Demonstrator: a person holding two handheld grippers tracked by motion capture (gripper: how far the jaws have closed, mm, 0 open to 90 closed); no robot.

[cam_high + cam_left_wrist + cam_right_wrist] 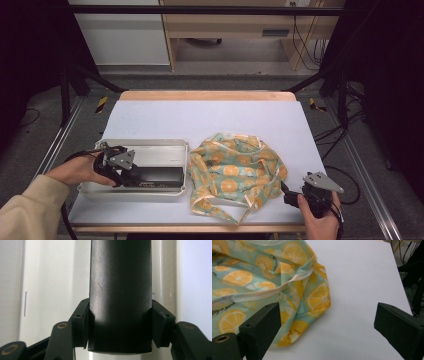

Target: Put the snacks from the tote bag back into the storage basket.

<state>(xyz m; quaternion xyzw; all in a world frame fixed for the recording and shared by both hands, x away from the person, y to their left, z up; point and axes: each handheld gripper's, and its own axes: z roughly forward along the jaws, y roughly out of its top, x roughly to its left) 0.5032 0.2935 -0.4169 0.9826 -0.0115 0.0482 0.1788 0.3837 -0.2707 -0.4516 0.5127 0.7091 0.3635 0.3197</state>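
A long black block (156, 176) lies in the front part of a pale metal tray (145, 143) at the left of the table. My left gripper (131, 176) comes in from the left and is shut on the block's near end. In the left gripper view both pads press the sides of the block (120, 285), with the gripper (120, 326) around it and the tray (50, 290) floor behind. A crumpled green cloth with orange slices (235, 167) lies at mid-table. My right gripper (289, 196) stands open just off its right edge, with its jaws wide apart (327, 325) over the cloth's (262, 277) corner and bare table.
The white table top (210, 117) has free room behind the tray and cloth. Its wooden far edge (207, 95) and right edge drop to a floor with cables and black frame posts. The tray sits near the front left corner.
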